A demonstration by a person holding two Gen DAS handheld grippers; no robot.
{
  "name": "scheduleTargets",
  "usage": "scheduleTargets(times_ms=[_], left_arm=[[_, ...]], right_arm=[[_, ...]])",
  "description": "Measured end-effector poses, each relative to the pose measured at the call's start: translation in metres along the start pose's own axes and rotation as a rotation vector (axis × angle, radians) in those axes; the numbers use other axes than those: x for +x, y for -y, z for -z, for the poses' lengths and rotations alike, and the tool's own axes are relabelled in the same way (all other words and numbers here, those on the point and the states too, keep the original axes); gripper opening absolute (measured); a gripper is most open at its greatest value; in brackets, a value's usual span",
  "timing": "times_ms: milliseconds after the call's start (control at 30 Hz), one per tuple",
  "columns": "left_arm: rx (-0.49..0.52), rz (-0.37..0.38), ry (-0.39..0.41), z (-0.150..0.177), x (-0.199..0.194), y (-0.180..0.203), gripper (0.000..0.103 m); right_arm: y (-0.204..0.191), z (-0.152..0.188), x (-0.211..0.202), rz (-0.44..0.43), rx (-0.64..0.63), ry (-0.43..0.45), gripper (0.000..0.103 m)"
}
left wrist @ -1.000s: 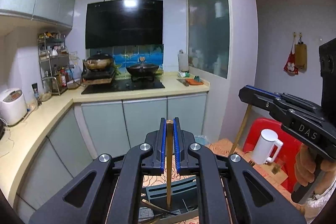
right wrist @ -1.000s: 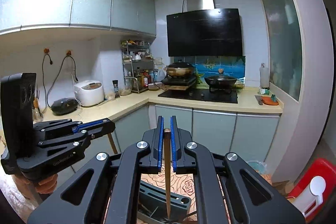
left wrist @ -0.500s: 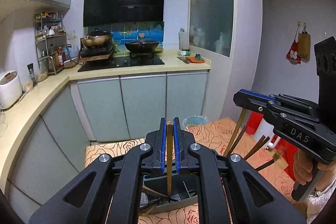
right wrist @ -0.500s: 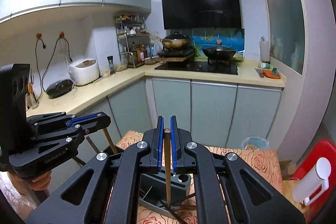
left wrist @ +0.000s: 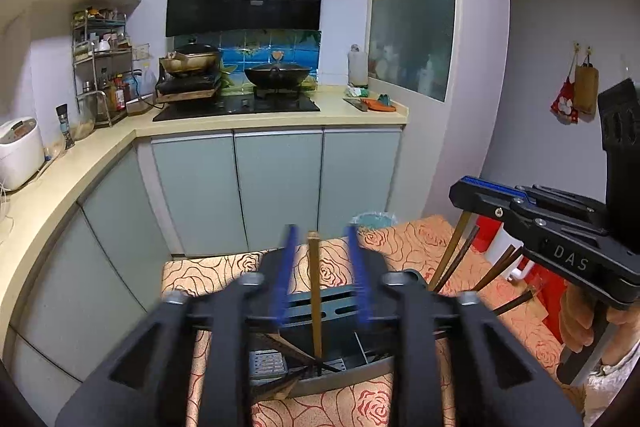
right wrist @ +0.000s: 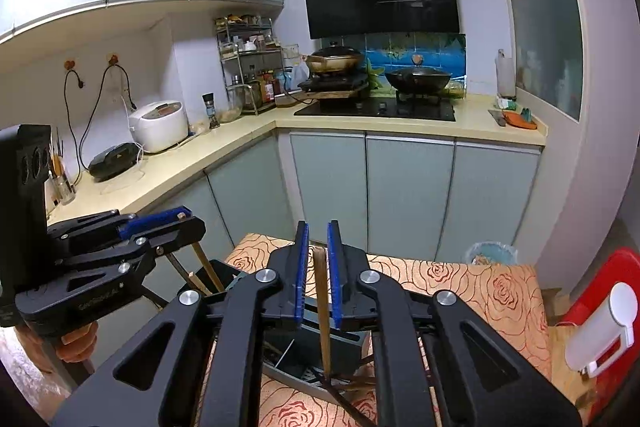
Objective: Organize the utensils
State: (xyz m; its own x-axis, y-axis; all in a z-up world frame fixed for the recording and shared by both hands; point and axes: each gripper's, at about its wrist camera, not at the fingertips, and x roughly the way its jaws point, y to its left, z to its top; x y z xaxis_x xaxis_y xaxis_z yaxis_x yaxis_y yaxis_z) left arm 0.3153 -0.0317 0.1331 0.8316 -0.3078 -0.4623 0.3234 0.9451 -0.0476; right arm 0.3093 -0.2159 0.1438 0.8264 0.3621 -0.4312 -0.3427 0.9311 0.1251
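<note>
Both wrist views close above the grey utensil holder [left wrist: 320, 311] [right wrist: 316, 339], facing the stove [left wrist: 240, 105] [right wrist: 380, 109]; shared: rose-patterned tablecloth [left wrist: 400, 239] [right wrist: 480, 287], counter, cabinets.

both grippers are matte black plastic with angular cut-out linkages, silver screw heads and ribbed blue finger pads. the right gripper [left wrist: 464, 187] bears white "das" lettering; bare fingers wrap its handle. the left gripper [right wrist: 188, 219] carries faint grey lettering.

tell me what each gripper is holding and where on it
Nothing is gripped: left gripper and right gripper both have jaws apart, a chopstick standing loose between each pair, tips in the utensil holder.
</note>
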Motion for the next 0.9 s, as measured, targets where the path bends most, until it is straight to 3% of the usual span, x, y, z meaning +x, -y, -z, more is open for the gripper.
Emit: scheduleTargets(times_ms=[100,167,267,367,533,633,900], left_arm=[[-0.005,-0.003,0.012,-0.003,-0.004,0.0,0.051],[-0.012,-0.016,0.027,-0.004,-0.009,0.0,0.067],[-0.025,-0.031,0.045,-0.005,-0.018,-0.001,0.077],[-0.02,-0.061,0.073,-0.005,-0.029,-0.001,0.086],[0.001,-0.088,0.11,0.0,-0.048,0.005,0.092],[-0.016,-0.089,0.111,0.008,-0.058,0.005,0.094],[-0.018,-0.14,0.109,0.039,-0.077,0.011,0.096]], right_arm=[[0.0,0.0,-0.003,0.011,0.012,0.005,0.04],[0.0,0.0,-0.006,0.014,0.017,0.014,0.045],[0.001,-0.003,-0.011,0.015,0.025,0.022,0.049],[0.004,-0.005,-0.02,0.023,0.046,0.036,0.062],[0.006,-0.008,-0.044,0.037,0.071,0.07,0.086],[0.005,-0.003,-0.057,0.046,0.088,0.08,0.093],[-0.007,0.03,-0.089,0.086,0.089,0.071,0.096]])
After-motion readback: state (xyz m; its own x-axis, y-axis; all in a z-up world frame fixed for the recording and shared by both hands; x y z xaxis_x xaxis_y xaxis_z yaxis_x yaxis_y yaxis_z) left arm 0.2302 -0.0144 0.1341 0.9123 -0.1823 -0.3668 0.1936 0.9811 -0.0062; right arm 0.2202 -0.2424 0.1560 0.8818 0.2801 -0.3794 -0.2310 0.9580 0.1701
